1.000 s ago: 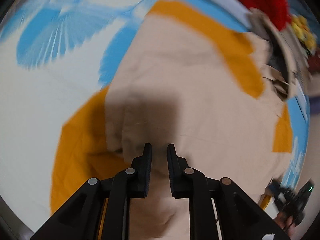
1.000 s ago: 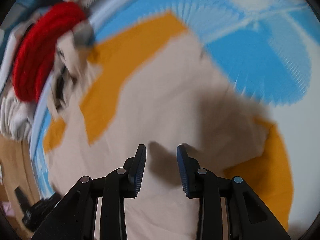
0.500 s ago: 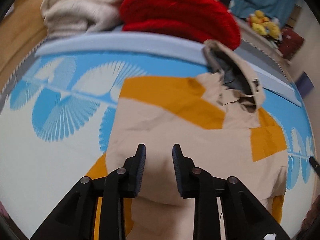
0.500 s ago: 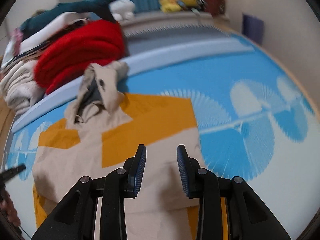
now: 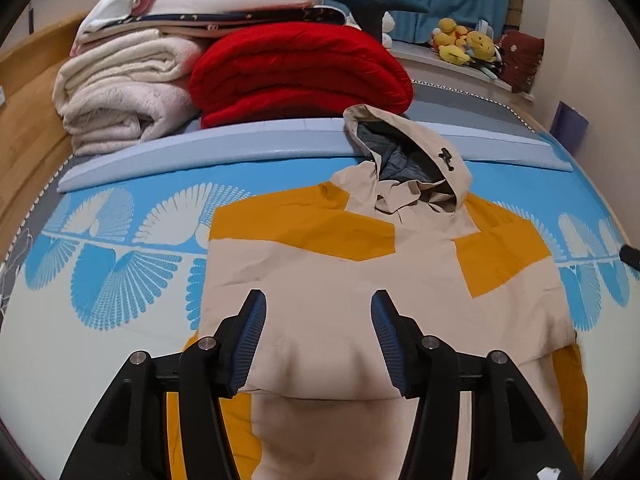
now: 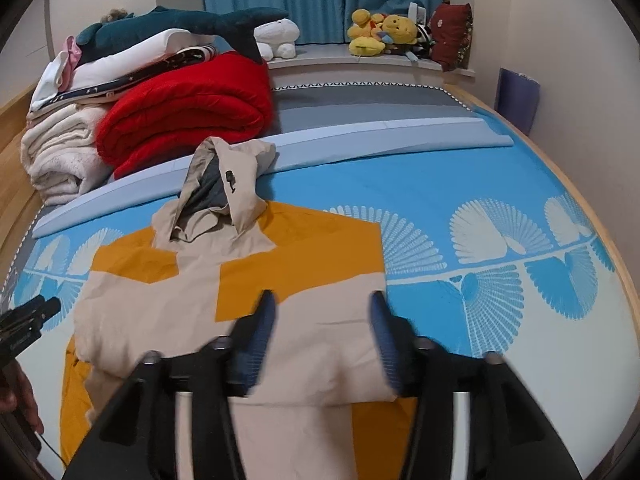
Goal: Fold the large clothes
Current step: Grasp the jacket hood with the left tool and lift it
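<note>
A beige and orange hooded jacket [image 5: 320,280] lies flat on the blue fan-patterned bed sheet [image 5: 120,280], its lower part folded up over the body. The hood [image 5: 408,160] rests against a pale blue padded ridge [image 5: 200,148]. My left gripper [image 5: 318,336] hovers above the jacket's folded edge, jaws opening, with nothing between them. My right gripper [image 6: 320,320] hangs over the same jacket [image 6: 200,300] from the other side, jaws also opening and empty. The left gripper [image 6: 24,320] shows at the left edge of the right wrist view, held by a hand.
Behind the ridge sit a folded red blanket [image 5: 300,72], a stack of white blankets [image 5: 116,92] and a dark plush shark [image 6: 180,24]. Plush toys [image 6: 380,28] line the sill under blue curtains. A wooden bed frame [image 5: 24,120] runs along the left, a wall along the right.
Both grippers have lifted off the jacket and tipped upward, so the whole jacket and the bedding pile came into view. Both pairs of jaws have spread wider.
</note>
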{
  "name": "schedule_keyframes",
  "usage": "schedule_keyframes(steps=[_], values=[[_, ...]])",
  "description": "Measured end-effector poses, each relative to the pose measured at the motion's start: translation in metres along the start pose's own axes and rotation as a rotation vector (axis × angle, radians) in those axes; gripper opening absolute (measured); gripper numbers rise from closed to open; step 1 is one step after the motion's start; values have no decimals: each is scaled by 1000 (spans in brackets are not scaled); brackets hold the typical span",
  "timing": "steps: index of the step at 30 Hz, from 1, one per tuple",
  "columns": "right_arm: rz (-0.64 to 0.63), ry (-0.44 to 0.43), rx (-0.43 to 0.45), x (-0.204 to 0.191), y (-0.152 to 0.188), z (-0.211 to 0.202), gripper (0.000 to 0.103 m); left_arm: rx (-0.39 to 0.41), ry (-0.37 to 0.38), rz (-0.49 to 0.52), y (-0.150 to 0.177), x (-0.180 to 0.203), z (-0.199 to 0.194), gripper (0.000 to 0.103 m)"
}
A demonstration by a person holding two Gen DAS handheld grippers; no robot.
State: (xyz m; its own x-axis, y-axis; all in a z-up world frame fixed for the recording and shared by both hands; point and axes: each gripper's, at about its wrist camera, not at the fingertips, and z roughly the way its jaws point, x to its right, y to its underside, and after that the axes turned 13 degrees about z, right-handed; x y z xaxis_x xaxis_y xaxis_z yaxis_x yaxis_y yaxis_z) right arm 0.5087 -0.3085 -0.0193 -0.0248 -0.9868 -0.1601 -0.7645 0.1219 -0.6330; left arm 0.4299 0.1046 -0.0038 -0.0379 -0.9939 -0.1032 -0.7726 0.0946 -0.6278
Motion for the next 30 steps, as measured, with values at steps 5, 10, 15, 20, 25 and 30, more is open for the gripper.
schedule_keyframes(steps=[5, 10, 15, 20, 25, 30], values=[[9, -11, -22, 1, -9, 7, 58, -6, 23, -11, -1, 2, -3, 48], [-4, 3, -11, 0, -17, 9, 58, 25, 6, 22, -33, 5, -6, 48], [-7, 23, -21, 7, -19, 17, 58, 30, 37, 43, -93, 3, 25, 46], [3, 34, -56, 16, -17, 30, 46, -49, 86, 25, -159, -8, 105, 14], [9, 48, -75, 23, -14, 43, 10, -83, 116, 19, -211, -15, 184, 14], [14, 57, -118, 26, -10, 58, 11, -142, 196, -29, -244, -23, 257, 15]])
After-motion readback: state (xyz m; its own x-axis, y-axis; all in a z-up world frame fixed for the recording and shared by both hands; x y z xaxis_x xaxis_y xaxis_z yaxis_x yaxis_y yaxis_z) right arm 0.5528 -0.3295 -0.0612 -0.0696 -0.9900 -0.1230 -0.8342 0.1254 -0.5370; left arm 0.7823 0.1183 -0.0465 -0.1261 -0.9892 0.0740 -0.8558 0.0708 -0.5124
